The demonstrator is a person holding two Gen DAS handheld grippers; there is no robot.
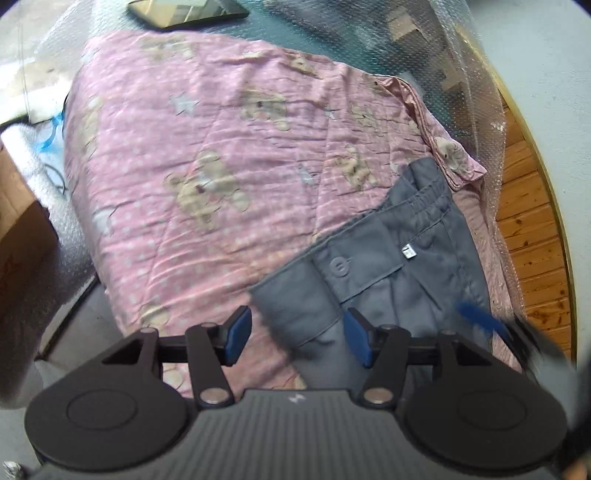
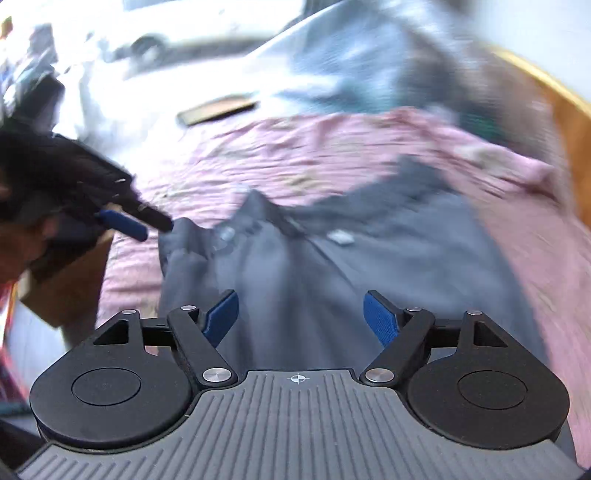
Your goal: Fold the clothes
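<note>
Left gripper (image 1: 297, 338) nearest me, jaws spread wide, gray trousers' (image 1: 388, 266) edge lying between pads, not pinched. Right gripper (image 2: 301, 319) also wide apart, hovering over trousers, frame blurred. I see trousers spread waistband-up on pink bear-print blanket (image 1: 207, 166), toward its right side. Button (image 1: 338, 266) and small white tag (image 1: 408, 252) visible at waistband. Beyond blanket: dark phone (image 1: 184, 13), bubble wrap (image 1: 476, 92).

My two claws, black and grey with blue pads

My left gripper (image 1: 297, 338) and right gripper (image 2: 301, 319) share black linkage arms, silver pivot screws, round black discs either side and a ribbed grey deck behind; blue textured fingertips (image 2: 380, 319) ahead. A white crosshair marks my right deck, a small white logo my left.
</note>
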